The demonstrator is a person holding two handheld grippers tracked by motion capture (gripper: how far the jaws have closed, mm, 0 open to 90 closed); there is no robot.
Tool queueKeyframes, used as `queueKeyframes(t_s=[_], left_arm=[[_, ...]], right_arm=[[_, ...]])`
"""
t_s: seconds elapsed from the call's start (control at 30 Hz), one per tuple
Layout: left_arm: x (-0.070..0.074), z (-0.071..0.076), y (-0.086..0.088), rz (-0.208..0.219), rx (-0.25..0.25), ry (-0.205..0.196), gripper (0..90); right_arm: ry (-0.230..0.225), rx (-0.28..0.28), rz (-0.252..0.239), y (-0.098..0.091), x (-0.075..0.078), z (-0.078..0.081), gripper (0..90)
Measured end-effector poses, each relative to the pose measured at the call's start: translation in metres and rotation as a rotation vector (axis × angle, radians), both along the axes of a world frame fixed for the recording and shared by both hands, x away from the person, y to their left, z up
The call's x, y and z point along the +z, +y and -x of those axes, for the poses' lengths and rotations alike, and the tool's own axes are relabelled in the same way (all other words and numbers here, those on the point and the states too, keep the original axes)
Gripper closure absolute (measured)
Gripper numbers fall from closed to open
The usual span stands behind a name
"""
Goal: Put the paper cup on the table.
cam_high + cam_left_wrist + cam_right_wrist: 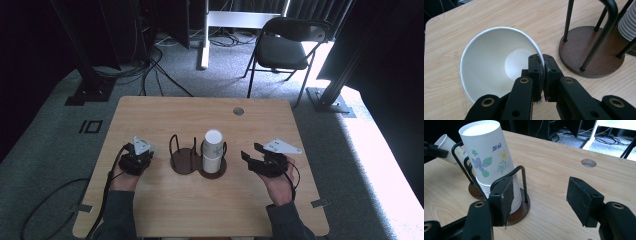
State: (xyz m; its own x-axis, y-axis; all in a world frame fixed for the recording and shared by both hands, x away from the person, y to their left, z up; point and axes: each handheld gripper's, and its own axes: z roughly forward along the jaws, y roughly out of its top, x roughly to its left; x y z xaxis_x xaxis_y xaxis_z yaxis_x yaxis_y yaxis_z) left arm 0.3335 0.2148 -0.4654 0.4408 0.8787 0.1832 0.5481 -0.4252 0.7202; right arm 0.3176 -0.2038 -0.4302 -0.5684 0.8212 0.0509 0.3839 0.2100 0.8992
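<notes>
L gripper (542, 72) pinches cup (489, 62) rim, R gripper (544, 200) slack beside stack (491, 167); next prob. seat cup in empty holder (591, 50) right of L fingers.

Desk (165, 210): pale wood-grain laminate, smooth, matt, faint sheen in upper right of the right gripper view. Paper cup (491, 67) at centre left of the left gripper view: plain white paper, matt inside, thin rolled rim. Cup stack (490, 165): same matt paper, printed flowers outside, ribbed look where rims nest. Holder (591, 52): dark brown wooden discs, smooth, low satin; thin black metal rods, semi-gloss. Left gripper (542, 72): matt black plastic, brass-coloured inserts, rough rubbery pads. Right gripper (544, 200): same plastic, pads scuffed and dusty. Floor (50, 150): grey carpet, coarse. Chair (285, 47), upper right of the high view: black, matt seat.
</notes>
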Motion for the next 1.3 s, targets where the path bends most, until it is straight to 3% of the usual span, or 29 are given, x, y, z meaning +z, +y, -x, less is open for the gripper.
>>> queueKeyframes(t_s=[0.47,0.9,1.3], left_arm=[[-0.005,-0.003,-0.001,-0.015,-0.012,0.040,86.6],[-0.014,-0.008,-0.004,-0.034,-0.033,0.111,86.0],[-0.015,-0.008,-0.004,-0.029,-0.034,0.103,78.9]], right_arm=[[-0.003,-0.003,0.000,-0.001,0.001,0.001,38.1],[-0.002,-0.005,-0.005,-0.003,0.001,0.001,38.0],[0.000,-0.004,-0.004,-0.003,0.001,0.001,38.0]])
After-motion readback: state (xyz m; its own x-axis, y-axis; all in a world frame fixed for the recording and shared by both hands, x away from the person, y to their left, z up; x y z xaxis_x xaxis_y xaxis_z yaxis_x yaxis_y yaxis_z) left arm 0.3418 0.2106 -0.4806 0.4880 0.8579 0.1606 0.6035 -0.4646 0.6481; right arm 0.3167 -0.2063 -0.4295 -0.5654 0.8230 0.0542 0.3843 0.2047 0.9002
